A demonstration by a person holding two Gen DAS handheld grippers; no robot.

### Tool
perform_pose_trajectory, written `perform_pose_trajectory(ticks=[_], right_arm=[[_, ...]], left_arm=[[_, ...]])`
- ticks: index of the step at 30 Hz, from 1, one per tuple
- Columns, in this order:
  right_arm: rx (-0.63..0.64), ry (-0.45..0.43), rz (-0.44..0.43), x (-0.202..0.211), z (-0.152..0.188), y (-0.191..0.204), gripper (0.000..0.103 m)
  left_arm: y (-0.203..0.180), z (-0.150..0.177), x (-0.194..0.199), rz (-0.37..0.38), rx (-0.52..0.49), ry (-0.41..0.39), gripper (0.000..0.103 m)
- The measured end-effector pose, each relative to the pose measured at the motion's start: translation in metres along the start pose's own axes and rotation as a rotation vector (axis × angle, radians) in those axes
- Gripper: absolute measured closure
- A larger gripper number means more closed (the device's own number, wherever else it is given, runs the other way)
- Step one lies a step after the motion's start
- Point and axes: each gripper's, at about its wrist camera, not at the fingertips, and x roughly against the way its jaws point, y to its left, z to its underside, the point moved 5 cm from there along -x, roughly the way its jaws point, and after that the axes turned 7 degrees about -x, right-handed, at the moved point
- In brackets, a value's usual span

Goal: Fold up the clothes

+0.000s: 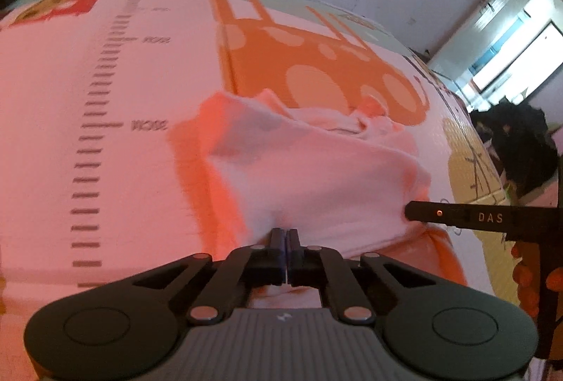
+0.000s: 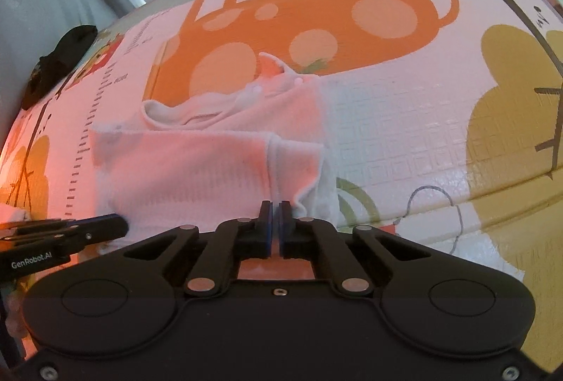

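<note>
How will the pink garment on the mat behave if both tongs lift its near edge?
Probably floppy: the pink garment already lies in soft folds and wrinkles. Likely light, being thin knit. It would drape between the left tongs and right tongs, and its bunched far end may drag on the mat.

Garment [image 2: 211, 166] lies on mat [image 2: 404, 120]; 2 hand-held grippers at its near edge.

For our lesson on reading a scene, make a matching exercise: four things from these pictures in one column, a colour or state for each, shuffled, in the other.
Things:
1. left gripper
2. pale garment
3. spotted animal print
4. tree print

Colour or state:
A. orange
B. mustard yellow
C. lying partly folded on the mat
D. jaws shut at the garment's near edge

Pairs: 1-D, 2-C, 3-A, 4-B
</note>
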Motion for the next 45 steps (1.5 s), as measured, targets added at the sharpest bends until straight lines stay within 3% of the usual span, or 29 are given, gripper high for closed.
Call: perform_pose_trajectory(ticks=[7,13,14,17,18,27,30,34,45], right_arm=[[-0.046,-0.031,-0.017,0.018,-0.007,-0.005,0.102],[-0.083,-0.061,-0.06,0.055,-0.005,-0.014,0.087],[-0.084,-0.057,-0.065,0.061,-0.003,-0.016,0.081],[-0.082,-0.049,-0.077,0.079,0.008,-0.02,0.08],[-0.081,-0.044,-0.078,0.084,0.013,-0.021,0.08],[-0.083,0.026,-0.038,0.116,0.07,-0.035,0.08],[-0.095,0.056,-0.023,0.122,0.088,-0.042,0.072],[-0.101,0.088,-0.005,0.132,0.106,-0.05,0.072],[-0.127,0.235,0.026,0.143,0.157,-0.049,0.07]], left_arm=[[0.004,-0.006,0.02,-0.048,-0.003,-0.028,0.098],[0.002,-0.007,0.052,-0.053,-0.027,-0.059,0.086],[0.0,-0.005,0.058,-0.051,-0.038,-0.061,0.079],[-0.005,0.003,0.073,-0.06,-0.072,-0.063,0.057],[-0.007,0.007,0.076,-0.065,-0.082,-0.062,0.056],[-0.016,0.057,0.094,-0.094,-0.11,0.015,0.052],[-0.018,0.075,0.098,-0.103,-0.105,0.043,0.052],[-0.021,0.097,0.104,-0.109,-0.096,0.078,0.051],[-0.037,0.15,0.115,-0.095,-0.085,0.172,0.047]])
